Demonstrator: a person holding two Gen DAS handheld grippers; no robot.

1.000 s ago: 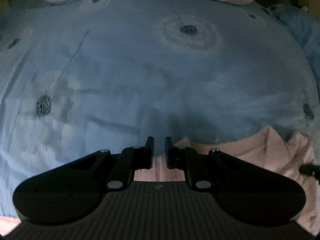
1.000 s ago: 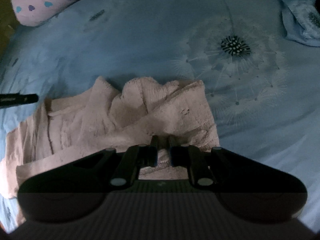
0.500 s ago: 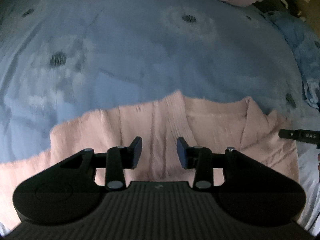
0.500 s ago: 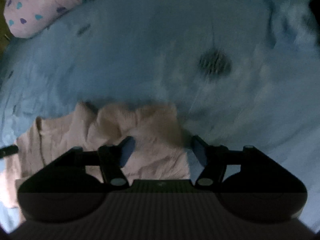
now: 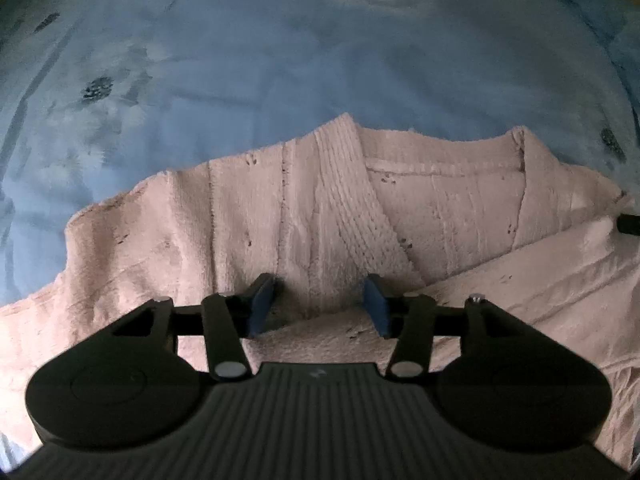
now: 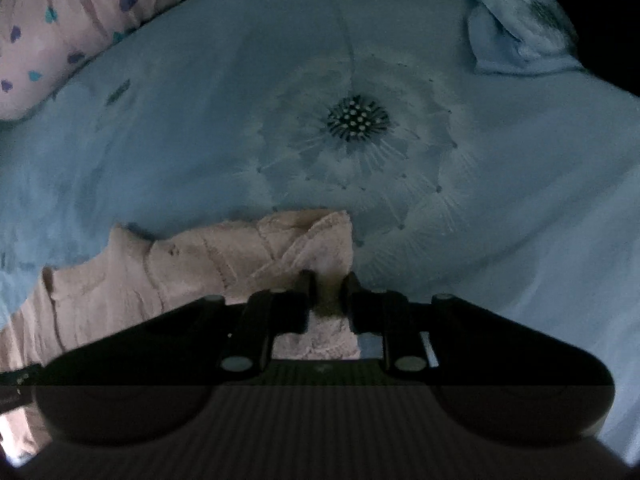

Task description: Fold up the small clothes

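A small pink knitted garment lies spread on a blue bedsheet, its ribbed collar band running toward me. My left gripper is open just above the garment's middle, one blue-padded finger on each side of the ribbed band. In the right wrist view the same garment lies bunched at the lower left. My right gripper is shut on the garment's right edge, with a fold of pink fabric between the fingers.
The bedsheet carries dandelion prints. A pink pillow with hearts lies at the far left. A crumpled light blue cloth sits at the far right. The other gripper's black tip shows at the right edge.
My left gripper let go, opened and moved back over the garment's middle. My right gripper opened half a second ago and has closed again on the garment's right edge.
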